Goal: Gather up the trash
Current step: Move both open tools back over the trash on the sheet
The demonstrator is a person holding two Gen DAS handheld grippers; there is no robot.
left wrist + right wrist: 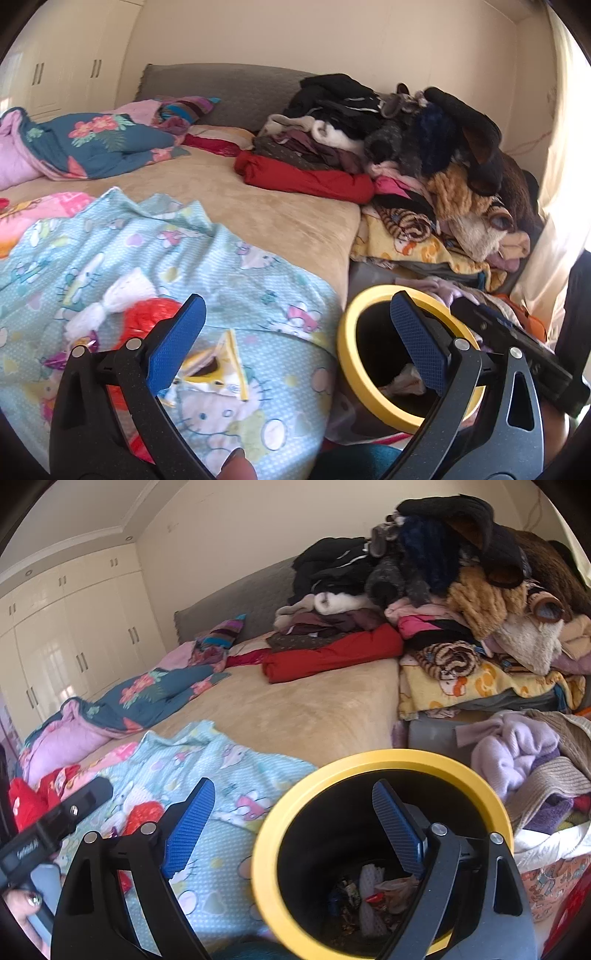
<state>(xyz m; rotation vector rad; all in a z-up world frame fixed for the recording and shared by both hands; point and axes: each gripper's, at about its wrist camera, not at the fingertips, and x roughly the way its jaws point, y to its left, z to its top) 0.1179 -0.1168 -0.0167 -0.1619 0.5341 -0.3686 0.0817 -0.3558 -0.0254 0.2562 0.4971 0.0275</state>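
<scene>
A black bin with a yellow rim (pixel 345 347) stands at the bed's right edge, and wrappers and tissue (pixel 373 890) lie at its bottom. On the light-blue cartoon sheet (pixel 229 258) lie a red plastic bag (pixel 147 317), a white knotted wad (pixel 110 306), a yellow wrapper (pixel 221 365) and a purple wrapper (pixel 55 358). My left gripper (pixel 295 332) is open above the sheet, with nothing between its blue pads. The right gripper (pixel 295 819) is open too, its right finger over the bin's mouth (pixel 388 757), and it holds nothing.
A tall heap of clothes (pixel 406 140) fills the bed's back right. A floral quilt (pixel 92 144) lies at the back left, with bare beige bedspread (pixel 258 199) between them. More laundry (pixel 517 753) sits right of the bin. White wardrobes (pixel 74 627) line the far wall.
</scene>
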